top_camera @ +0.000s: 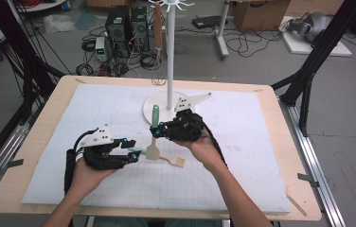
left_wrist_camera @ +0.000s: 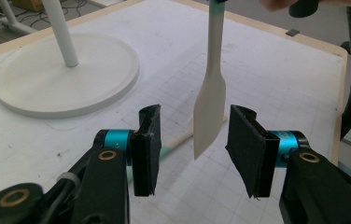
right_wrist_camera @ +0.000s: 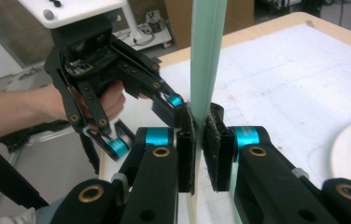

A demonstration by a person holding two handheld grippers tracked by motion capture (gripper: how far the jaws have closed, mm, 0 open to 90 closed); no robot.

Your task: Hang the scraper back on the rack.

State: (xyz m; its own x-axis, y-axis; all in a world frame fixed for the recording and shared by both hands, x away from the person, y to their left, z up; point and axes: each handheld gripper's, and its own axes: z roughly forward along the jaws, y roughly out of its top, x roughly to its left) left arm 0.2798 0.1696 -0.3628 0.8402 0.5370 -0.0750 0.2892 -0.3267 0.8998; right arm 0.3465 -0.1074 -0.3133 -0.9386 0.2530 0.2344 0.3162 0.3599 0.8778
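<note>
Jaws of the right gripper (right_wrist_camera: 200,140) clamp the upright spatula (top_camera: 154,135); the left gripper (left_wrist_camera: 194,149) stands open around its blade. Hanging on the rack (top_camera: 169,56) at twelve o'clock likely remains.

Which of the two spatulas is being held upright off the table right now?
The green-handled spatula, clamped upright in the right gripper. The other spatula lies flat on the mat.

Smooth matt plastic on spatula (left_wrist_camera: 209,112), mint handle and cream blade; rough black foam pads on fingers (left_wrist_camera: 146,149); glossy white stand base (left_wrist_camera: 64,79); pale wood table (top_camera: 34,142) edge, matt gridded mat (top_camera: 242,156).
</note>
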